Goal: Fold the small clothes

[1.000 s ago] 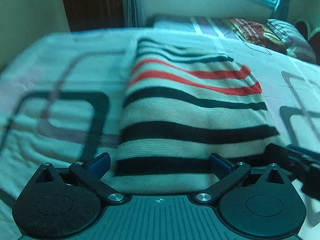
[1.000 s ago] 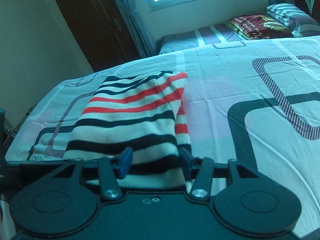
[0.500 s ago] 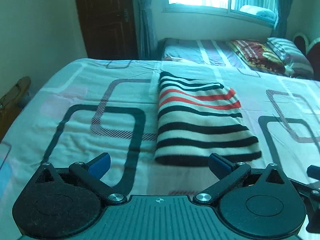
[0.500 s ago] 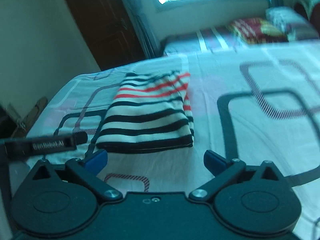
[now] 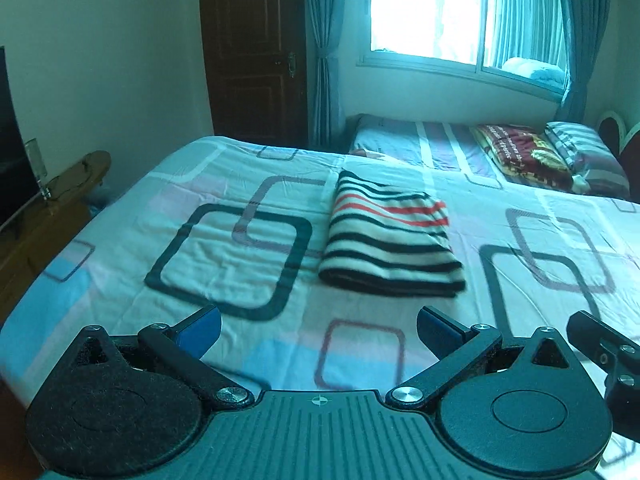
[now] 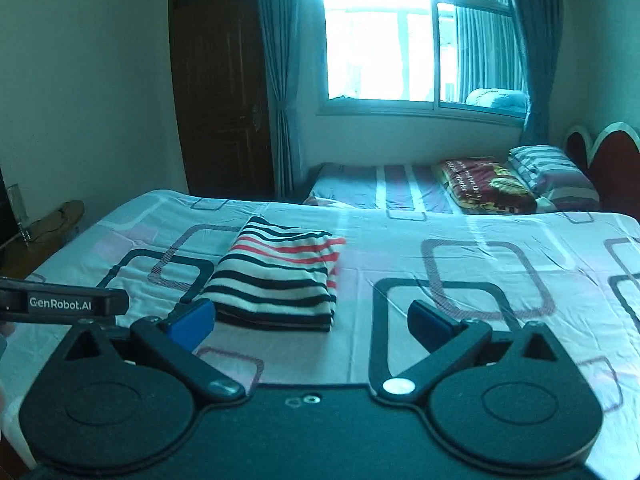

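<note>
A folded striped garment [image 5: 390, 242], white with black and red stripes, lies flat on the patterned bed sheet [image 5: 224, 256]; it also shows in the right wrist view [image 6: 280, 280]. My left gripper [image 5: 318, 330] is open and empty, held back from the garment's near edge. My right gripper [image 6: 310, 322] is open and empty, held back with the garment ahead and to its left. Part of the right gripper [image 5: 604, 348] shows at the right edge of the left wrist view. Part of the left gripper [image 6: 60, 302] shows at the left edge of the right wrist view.
A second bed [image 6: 400, 190] with pillows [image 6: 488, 184] lies beyond, under a window [image 6: 420, 48]. A dark wooden door [image 5: 256, 52] is at the back left. A wooden stand [image 5: 48, 208] is off the bed's left side.
The right gripper has let go of the garment's near edge and opened. Both grippers have pulled back and up from the garment, which stays folded on the bed.
</note>
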A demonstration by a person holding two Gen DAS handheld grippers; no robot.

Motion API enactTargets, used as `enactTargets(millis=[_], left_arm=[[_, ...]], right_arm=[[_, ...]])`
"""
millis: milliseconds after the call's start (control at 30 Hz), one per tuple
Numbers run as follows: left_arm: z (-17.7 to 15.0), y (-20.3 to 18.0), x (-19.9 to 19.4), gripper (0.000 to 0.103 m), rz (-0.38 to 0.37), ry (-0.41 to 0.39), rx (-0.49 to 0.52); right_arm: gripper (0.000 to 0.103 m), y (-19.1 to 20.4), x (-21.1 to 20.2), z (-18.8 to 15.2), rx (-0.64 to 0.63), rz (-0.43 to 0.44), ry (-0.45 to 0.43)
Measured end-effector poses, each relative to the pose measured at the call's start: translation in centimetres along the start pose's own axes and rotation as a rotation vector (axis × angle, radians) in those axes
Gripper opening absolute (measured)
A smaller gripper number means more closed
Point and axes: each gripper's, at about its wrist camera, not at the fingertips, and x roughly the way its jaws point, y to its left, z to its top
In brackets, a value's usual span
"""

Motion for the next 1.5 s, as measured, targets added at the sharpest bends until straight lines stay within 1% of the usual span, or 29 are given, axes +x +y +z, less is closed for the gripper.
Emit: enactTargets(millis=[133, 233, 333, 467, 600, 967, 1133, 1500], left_arm=[[-2.7, -0.9, -4.3, 0.103, -0.010, -0.017, 0.013], [-4.1, -1.4, -7.2, 0.103, -0.030, -0.027, 0.024], [-5.2, -1.9, -9.7, 0.103, -0.027, -0.056, 0.046], [-5.9, -2.0, -11.7, 0.103, -0.049, -0.062, 0.047], [-6.4, -1.9, -13.3, 0.103, -0.055, -0.083, 0.043], [-6.5, -0.8, -14.6, 0.103, -0.046, -0.099, 0.028], [-6.5, -0.2, -14.9, 0.103, -0.027, -0.116, 0.028], [-6.3, 0.7, -14.6, 0.103, -0.017, -0.107, 0.016]], right_arm=[[0.102, -0.8, -3.2, -1.3, 0.011, -0.007, -0.009], [0.102, -1.3, -5.8, -1.7, 0.019, -0.012, -0.037], [0.102, -1.5, -7.9, -2.1, 0.019, -0.021, -0.063], [0.102, -1.6, -9.7, -2.7, 0.024, -0.029, -0.072], [0.102, -1.5, -11.1, -3.2, 0.024, -0.039, -0.082], [0.102, -1.1, -12.8, -3.7, 0.029, -0.050, -0.100], [0.102, -0.8, -13.1, -3.5, 0.031, -0.051, -0.112], [0.102, 0.1, -12.9, -3.4, 0.024, -0.034, -0.115]])
